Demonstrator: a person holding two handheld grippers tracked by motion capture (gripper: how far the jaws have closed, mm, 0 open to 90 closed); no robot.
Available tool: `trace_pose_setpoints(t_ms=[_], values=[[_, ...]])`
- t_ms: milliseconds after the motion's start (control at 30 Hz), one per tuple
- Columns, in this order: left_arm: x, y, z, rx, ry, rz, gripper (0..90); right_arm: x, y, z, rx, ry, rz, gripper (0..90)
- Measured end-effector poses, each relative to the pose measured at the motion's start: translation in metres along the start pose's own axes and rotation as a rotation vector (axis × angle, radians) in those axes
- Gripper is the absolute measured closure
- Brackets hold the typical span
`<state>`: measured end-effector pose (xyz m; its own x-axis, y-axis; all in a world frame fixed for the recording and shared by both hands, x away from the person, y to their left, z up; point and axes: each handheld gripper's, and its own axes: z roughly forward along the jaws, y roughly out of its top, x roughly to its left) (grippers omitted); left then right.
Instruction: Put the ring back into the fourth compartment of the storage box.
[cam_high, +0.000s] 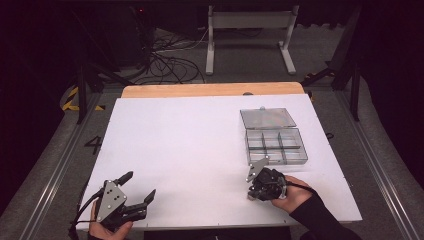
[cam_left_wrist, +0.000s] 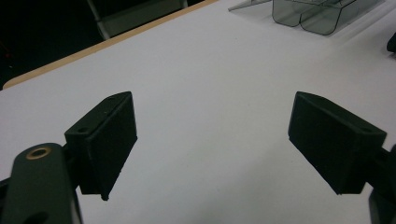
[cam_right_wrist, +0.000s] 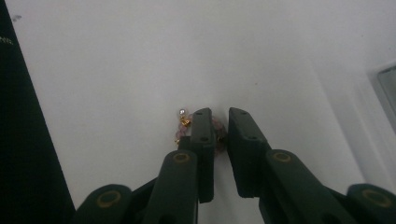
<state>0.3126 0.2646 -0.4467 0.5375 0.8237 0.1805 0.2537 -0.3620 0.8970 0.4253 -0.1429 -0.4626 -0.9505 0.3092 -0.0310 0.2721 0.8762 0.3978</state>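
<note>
Right gripper view has the interesting bit: the right tool (cam_right_wrist: 215, 122) is pinched nearly together on a little bead chain (cam_right_wrist: 183, 125), pinkish beads with gold bits, looks like a bracelet or small piece of jewellery. Part of the chain sits between the jaws and the rest pokes out to one side, lying on the white desk (cam_right_wrist: 116, 70). No clue how firm the grip is, the jaws hide most of it.

From the high view, the right tool (cam_high: 256, 184) is pointed down at the desk just in front of the clear compartment box (cam_high: 276, 146), which has its lid (cam_high: 267, 118) flipped open toward the far side. The compartments look empty from here, though they're too small to be sure.

The left tool (cam_left_wrist: 212, 140) is doing nothing, jaws wide apart with bare desk between them, parked at the near left corner (cam_high: 135, 192), well apart from the box.

So I'd call this the pickup step: chain just grabbed, not lifted yet. Next move is probably a straight lift, then a short carry over to one of the compartments. The tricky part is the dangling end, it could snag on a divider or slip out if the pinch only has a few beads.
</note>
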Motion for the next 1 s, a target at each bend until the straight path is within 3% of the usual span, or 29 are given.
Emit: trace_pose_setpoints(t_ms=[333, 700, 1000], values=[[0.0, 0.0, 0.0, 0.0, 0.004, 0.005, 16.2, 0.002, 0.0, 0.0, -0.006, 0.001, 0.045, 87.3], [0.0, 0.0, 0.0, 0.001, 0.003, 0.001, 16.2, 0.003, 0.0, -0.001, -0.001, -0.012, 0.027, 87.5], [0.0, 0.0, 0.001, 0.001, 0.001, -0.003, 16.2, 0.003, 0.0, -0.014, -0.052, -0.026, 0.015, 88.5]])
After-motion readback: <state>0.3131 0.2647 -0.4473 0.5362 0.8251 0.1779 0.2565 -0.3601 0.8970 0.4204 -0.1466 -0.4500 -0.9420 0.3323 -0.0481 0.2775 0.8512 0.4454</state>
